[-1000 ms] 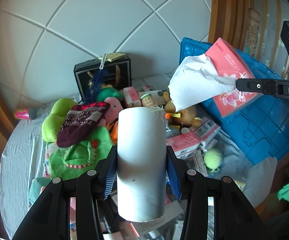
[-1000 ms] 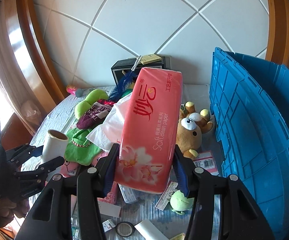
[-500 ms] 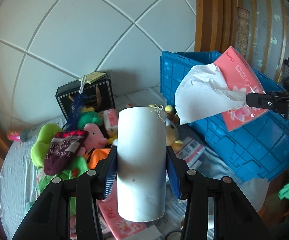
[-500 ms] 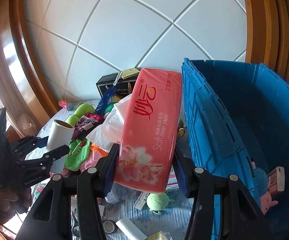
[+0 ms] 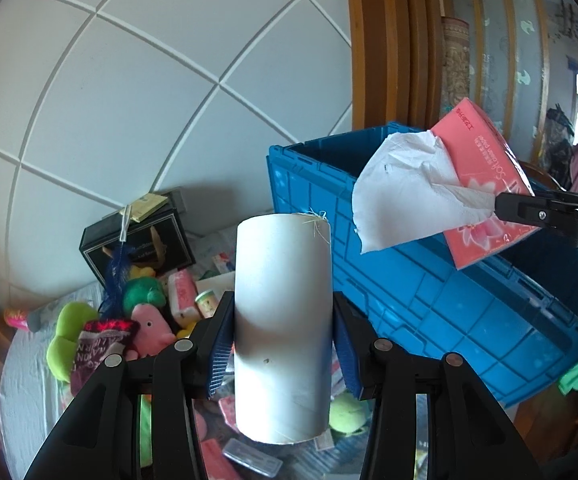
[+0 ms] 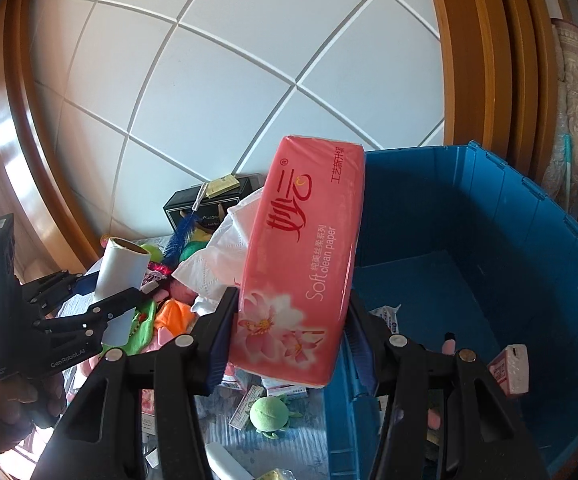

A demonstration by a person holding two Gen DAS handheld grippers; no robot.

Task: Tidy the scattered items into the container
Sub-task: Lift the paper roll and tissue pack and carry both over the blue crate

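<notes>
Both clamped loads nearer the blue crate point(image 6: 489, 216): left hand-held gripper point(image 5: 283, 344) on roll point(image 5: 283, 320), right hand-held gripper point(image 6: 289, 340) on tissue pack point(image 6: 301, 276).

you're gripping a matt paper roll point(image 5: 283, 328) and a glossy plastic-wrapped tissue pack point(image 6: 301, 264); the smooth hard-plastic blue crate point(image 6: 489, 240) is gleaming beside soft plush toys point(image 5: 145, 320)

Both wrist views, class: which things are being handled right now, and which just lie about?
Being handled:
left tool gripping white paper roll
right tool gripping pink tissue pack
blue plastic crate

Lying about:
black box
pink plush pig
green plush ball
</notes>
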